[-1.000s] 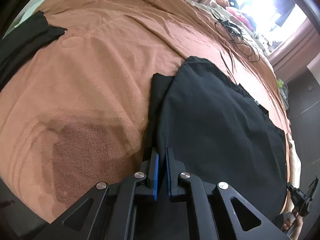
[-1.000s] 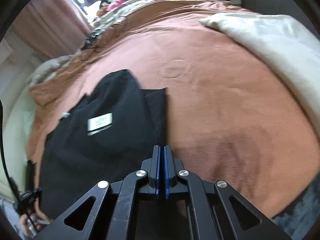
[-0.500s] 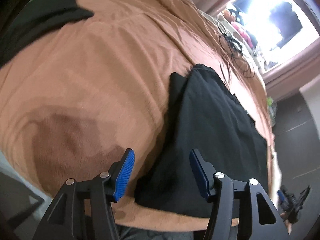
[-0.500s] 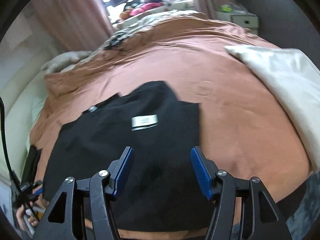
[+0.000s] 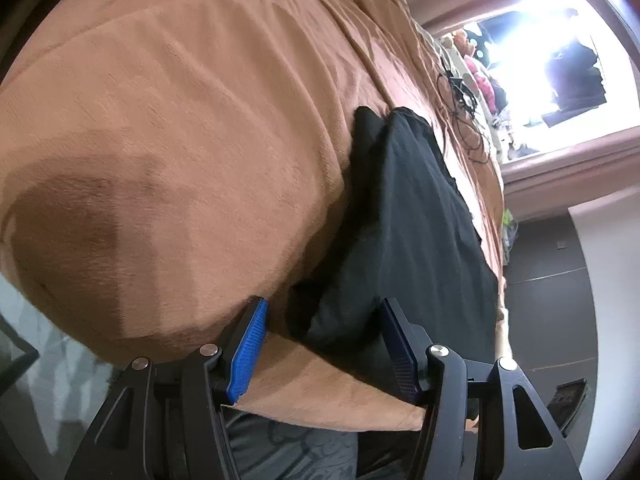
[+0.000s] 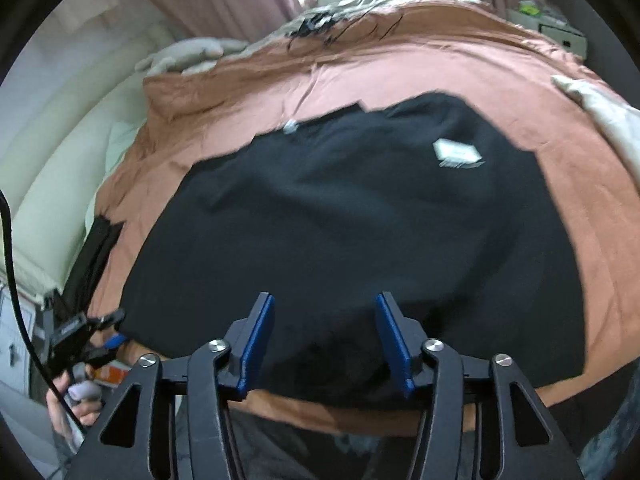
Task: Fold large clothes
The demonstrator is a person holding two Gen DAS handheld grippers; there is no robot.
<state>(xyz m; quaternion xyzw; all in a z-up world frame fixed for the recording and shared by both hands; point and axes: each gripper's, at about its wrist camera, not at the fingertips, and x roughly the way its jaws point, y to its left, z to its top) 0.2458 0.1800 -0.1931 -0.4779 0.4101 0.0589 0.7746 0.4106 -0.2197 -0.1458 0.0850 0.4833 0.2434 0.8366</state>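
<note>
1. Black garment (image 6: 360, 220), soft and limp, is seen spread flat on the bed's brown blanket (image 5: 180, 120), its near hem close to the blanket's near edge; a white label (image 6: 458, 153) lies on its upper right part.
2. At the left, the left claw (image 5: 322, 346) is held wide apart with nothing between its blue pads (image 5: 248, 344); it is poised just short of the garment's near left corner, where a doubled layer of cloth is bunched.
3. The cloth is judged light, floppy and likely to sag or slide when lifted, so a pinch through a hem or corner is judged more secure than one on the flat middle. The near left corner is offered to the left claw, and the near hem to the right.
4. At the right, the right claw (image 6: 325, 344) is likewise opened wide and empty, above the near hem at about the garment's middle.
5. A pale pillow (image 6: 608, 120) is cut off at the right edge.
6. Much remains hard to make out: the right wrist view is blurred, folds in the black cloth are barely separable, and the kind of garment cannot be told. Whether either claw touches the cloth cannot be told. The window (image 5: 560, 40) is blown out by glare.
</note>
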